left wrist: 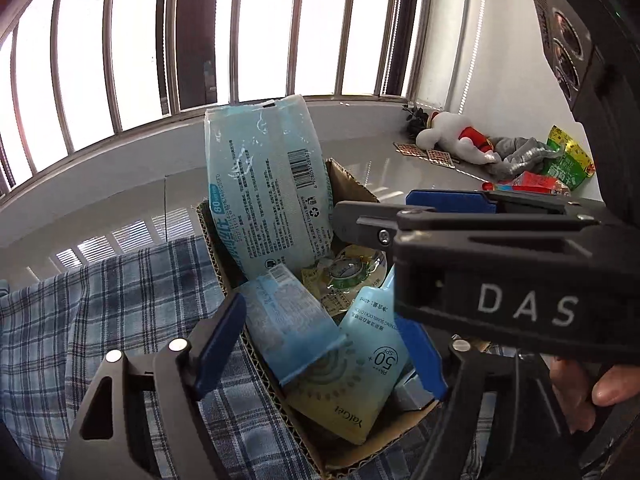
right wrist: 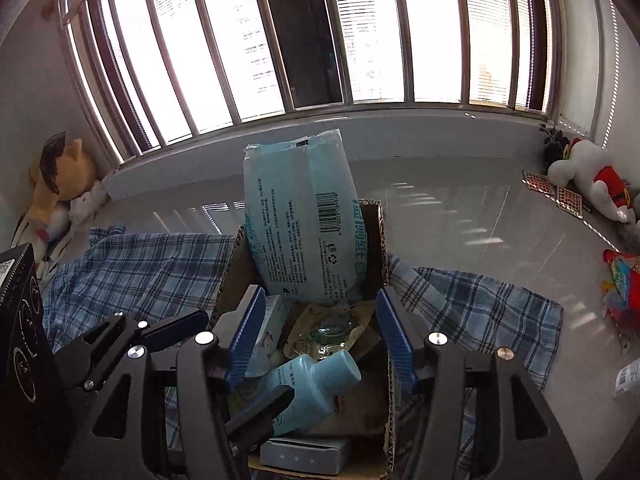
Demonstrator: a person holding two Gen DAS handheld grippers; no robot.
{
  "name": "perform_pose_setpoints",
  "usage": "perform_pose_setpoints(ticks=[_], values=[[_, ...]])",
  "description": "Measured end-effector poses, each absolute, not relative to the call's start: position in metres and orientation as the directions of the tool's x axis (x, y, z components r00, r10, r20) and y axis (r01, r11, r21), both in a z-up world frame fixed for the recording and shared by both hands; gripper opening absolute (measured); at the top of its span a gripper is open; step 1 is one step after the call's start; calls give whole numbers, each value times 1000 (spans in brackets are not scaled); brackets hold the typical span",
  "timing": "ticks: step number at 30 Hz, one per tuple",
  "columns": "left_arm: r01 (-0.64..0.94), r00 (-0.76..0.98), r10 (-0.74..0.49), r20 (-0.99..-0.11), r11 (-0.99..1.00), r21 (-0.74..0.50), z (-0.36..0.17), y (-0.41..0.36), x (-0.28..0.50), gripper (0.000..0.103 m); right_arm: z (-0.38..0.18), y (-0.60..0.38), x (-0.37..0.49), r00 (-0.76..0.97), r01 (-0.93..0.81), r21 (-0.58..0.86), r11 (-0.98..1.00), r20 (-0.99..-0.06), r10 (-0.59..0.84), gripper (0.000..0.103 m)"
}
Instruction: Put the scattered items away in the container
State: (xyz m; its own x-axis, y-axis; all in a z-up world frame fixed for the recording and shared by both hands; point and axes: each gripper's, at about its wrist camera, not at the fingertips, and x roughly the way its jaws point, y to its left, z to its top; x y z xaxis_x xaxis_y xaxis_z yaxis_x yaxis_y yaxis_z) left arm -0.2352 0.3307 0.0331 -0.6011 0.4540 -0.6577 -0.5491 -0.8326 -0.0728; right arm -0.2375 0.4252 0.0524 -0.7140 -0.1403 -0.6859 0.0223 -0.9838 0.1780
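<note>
Both hand-held grippers, left (left wrist: 320, 354) and right (right wrist: 320, 340), hang jaws apart and empty over the box (right wrist: 386, 432); lifting straight up should spare the leaning pack (right wrist: 302, 220).

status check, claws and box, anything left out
Both claws, left and right, open and empty over cardboard box. Wipes pack upright inside. Snack packets still out on the right.

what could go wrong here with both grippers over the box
1. The tall wipes pack stands on end, rising well above the cardboard box rim; a nudge could tip it out.
2. The left gripper and right gripper, both open, crowd the same box and may collide.
</note>
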Motion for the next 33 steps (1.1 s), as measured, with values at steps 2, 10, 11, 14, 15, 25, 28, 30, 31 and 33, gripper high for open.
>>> perform_pose_setpoints(ticks=[2, 10, 11, 14, 15, 25, 28, 30, 31, 33], values=[[-550, -637, 456, -621, -834, -48, 41, 325, -226, 87, 62, 429, -226, -736, 19, 193, -981, -661, -145, 65], [-530, -681, 462, -568, -846, -53, 63, 274, -191, 103, 81, 416, -173, -788, 22, 169, -985, -603, -121, 79], [-527, -685, 465, -561, -848, -60, 64, 265, -185, 103, 80, 412, -168, -787, 25, 174, -984, -604, -127, 79], [-522, -688, 456, -564, -851, -52, 63, 237, -171, 103, 76, 397, -150, -786, 46, 202, -978, -598, -160, 79], [-512, -699, 437, -567, -859, -30, 62, 227, -166, 103, 74, 391, -142, -782, 59, 214, -975, -597, -178, 79], [-335, -778, 202, -595, -935, 120, 39, 118, -131, 103, 60, 309, -82, -828, -25, 166, -986, -556, -73, 99], [-307, -763, 225, -606, -951, 34, 33, 86, -110, 103, 46, 280, -64, -825, -27, 180, -983, -559, -80, 99], [-292, -769, 224, -599, -956, 17, 30, 73, -90, 103, 37, 259, -48, -818, -31, 177, -984, -570, -77, 99], [-285, -774, 217, -595, -958, 21, 29, 68, -79, 103, 33, 250, -39, -816, -33, 171, -985, -574, -72, 99], [-265, -787, 193, -586, -963, 38, 29, 59, -56, 103, 26, 234, -20, -812, -30, 150, -988, -580, -64, 99]])
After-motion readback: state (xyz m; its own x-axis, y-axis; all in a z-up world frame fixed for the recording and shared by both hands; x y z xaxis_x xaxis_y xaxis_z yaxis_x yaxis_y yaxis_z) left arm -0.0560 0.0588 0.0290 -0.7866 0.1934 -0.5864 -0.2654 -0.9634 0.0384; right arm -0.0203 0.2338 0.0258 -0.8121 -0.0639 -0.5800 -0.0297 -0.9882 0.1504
